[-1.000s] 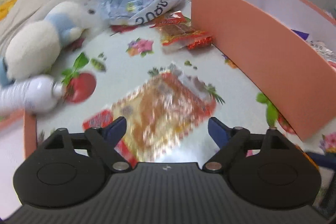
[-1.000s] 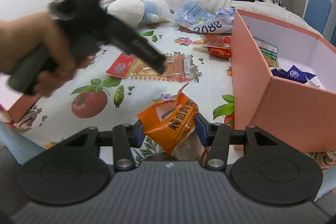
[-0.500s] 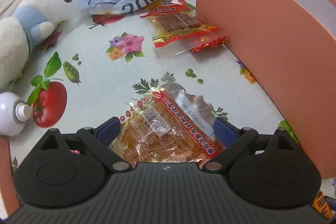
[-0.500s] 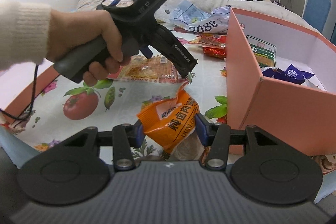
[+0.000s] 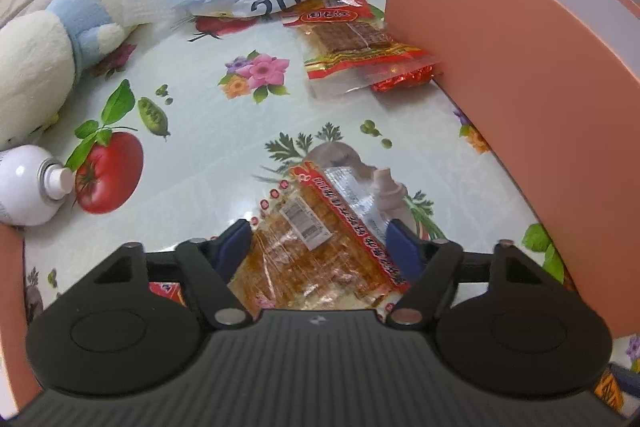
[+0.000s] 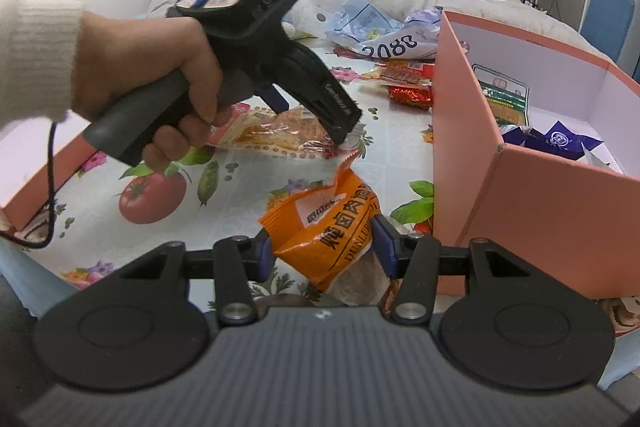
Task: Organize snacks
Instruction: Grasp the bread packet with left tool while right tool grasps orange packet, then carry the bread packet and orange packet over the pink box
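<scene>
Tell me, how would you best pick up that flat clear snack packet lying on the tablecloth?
Across its narrow width, from above. The clear snack packet lies flat on the tablecloth, so only its two long edges give purchase. The left gripper already straddles it there, its fingers closing on those edges, though they may only crumple the thin film.

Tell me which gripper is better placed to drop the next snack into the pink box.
Right. The right gripper already clamps the orange packet, just beside the pink box. The left gripper is only closing around the clear packet flat on the table, farther from the box.
</scene>
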Action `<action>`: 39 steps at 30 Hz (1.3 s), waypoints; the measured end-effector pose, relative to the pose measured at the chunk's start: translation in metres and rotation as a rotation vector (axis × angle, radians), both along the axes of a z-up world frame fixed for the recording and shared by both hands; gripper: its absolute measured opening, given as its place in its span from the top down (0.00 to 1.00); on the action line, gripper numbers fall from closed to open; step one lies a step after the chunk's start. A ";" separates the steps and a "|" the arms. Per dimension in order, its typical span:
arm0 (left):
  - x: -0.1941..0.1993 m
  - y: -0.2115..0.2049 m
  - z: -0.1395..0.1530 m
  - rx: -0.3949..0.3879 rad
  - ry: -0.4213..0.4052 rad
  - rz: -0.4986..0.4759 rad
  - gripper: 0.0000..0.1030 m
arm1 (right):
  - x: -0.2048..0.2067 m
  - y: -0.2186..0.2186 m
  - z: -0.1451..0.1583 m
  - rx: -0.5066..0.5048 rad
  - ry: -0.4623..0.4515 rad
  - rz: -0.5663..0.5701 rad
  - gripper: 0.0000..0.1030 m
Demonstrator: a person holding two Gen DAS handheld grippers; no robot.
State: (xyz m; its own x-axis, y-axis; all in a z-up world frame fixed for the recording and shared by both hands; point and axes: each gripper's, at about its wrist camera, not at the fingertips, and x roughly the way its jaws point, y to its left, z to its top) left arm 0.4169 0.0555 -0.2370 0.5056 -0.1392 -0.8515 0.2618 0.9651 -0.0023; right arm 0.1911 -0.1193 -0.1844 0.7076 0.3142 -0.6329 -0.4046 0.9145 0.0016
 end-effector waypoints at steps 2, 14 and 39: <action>-0.005 0.001 0.003 -0.003 -0.002 0.006 0.43 | 0.001 0.000 0.000 -0.002 0.001 0.001 0.50; -0.070 0.008 0.023 -0.043 -0.024 0.106 0.64 | -0.002 -0.018 0.022 0.094 -0.003 -0.056 0.54; -0.253 0.009 0.122 -0.288 -0.203 0.381 0.64 | -0.059 -0.060 0.089 0.154 -0.096 -0.062 0.68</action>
